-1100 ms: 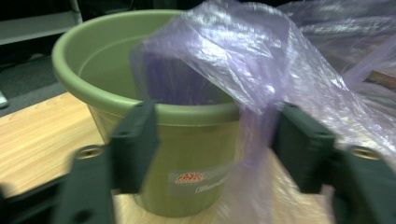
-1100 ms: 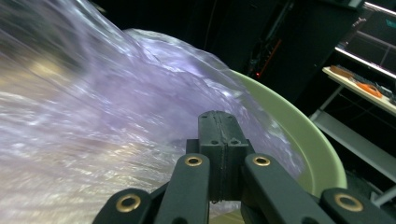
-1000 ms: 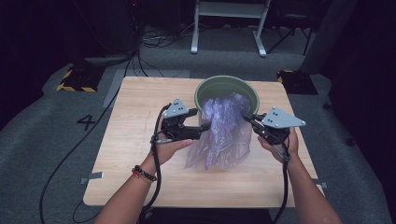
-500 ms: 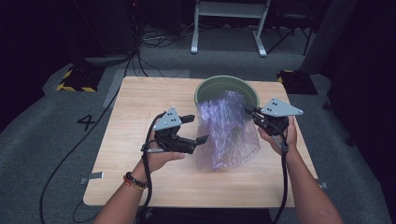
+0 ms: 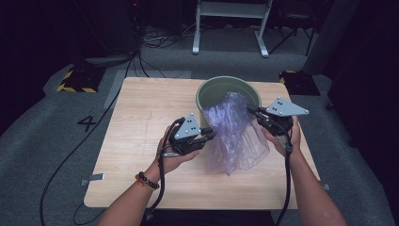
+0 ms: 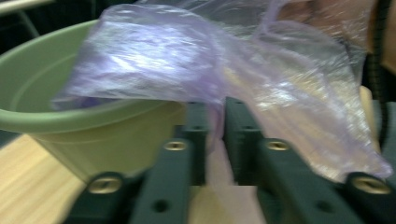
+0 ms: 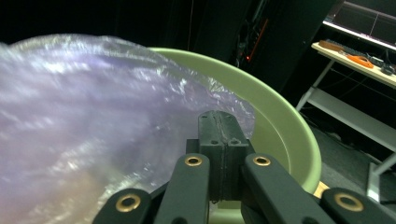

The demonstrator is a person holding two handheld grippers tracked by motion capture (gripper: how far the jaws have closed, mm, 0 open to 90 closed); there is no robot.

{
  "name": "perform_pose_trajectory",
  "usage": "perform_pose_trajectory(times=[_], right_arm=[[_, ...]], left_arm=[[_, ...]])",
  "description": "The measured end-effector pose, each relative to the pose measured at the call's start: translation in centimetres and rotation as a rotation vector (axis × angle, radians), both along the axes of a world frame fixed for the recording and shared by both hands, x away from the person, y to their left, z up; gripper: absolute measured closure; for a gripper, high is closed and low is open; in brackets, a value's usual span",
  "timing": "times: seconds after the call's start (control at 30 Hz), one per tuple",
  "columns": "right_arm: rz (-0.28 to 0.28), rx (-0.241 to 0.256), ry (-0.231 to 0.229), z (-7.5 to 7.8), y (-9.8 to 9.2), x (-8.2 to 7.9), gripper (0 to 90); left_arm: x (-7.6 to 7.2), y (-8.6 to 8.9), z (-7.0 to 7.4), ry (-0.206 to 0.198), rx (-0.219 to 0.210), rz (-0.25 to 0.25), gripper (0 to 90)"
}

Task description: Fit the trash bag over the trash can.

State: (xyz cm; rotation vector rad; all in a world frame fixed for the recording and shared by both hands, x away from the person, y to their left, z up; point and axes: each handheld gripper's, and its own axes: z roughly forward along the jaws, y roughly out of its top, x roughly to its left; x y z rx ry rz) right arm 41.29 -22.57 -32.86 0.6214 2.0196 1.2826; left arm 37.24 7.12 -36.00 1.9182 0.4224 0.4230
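Work in hand: a plastic bag (image 5: 235,134) is being fitted into a green bucket (image 5: 207,94) as a liner. Judged roughly midway: one part of the bag lies over the near rim and into the bucket's mouth, while most of it hangs down the outside and rests on the surface (image 5: 141,113). Opening the mouth and folding it over the full rim appear to be left.

Right tool (image 5: 254,113): jaws pressed flat together in the right gripper view, a fold of the bag's upper edge (image 7: 187,107) pinched between them, held at the bucket's rim (image 7: 280,116).

Left tool (image 5: 211,135): jaws narrowly parted in the left gripper view, a strip of film (image 6: 212,126) lying in the gap; whether it is clamped cannot be told. It is held just beside the bag's left edge, near the bucket's wall (image 6: 93,140).

Bag: thin, translucent, pale violet film, crinkled and glossy, limp.

Bucket: round, smooth, matt green plastic, rolled rim, walls tapering downward, upright at the far side of the surface.

Surface: light wood grain, rectangular, rounded corners.
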Motion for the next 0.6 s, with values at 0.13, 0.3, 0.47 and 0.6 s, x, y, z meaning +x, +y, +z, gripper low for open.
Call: perform_pose_trajectory(times=[0.13,0.3,0.47,0.6], right_arm=[[0.008,0.020,-0.003,0.3,-0.9,-0.4,75.5],[0.017,0.054,-0.005,1.1,-2.2,-1.4,54.3],[0.037,0.091,-0.014,2.7,-4.2,-3.2,42.8],[0.062,0.094,-0.008,3.6,-4.9,-4.9,33.3]], left_arm=[[0.4,-0.3,-0.1,0.010,0.007,0.026,90.0],[1.0,0.0,0.1,0.021,-0.033,0.062,90.0],[1.6,0.3,0.4,0.041,-0.071,0.093,90.0],[1.7,0.2,0.6,0.038,-0.076,0.118,90.0]])
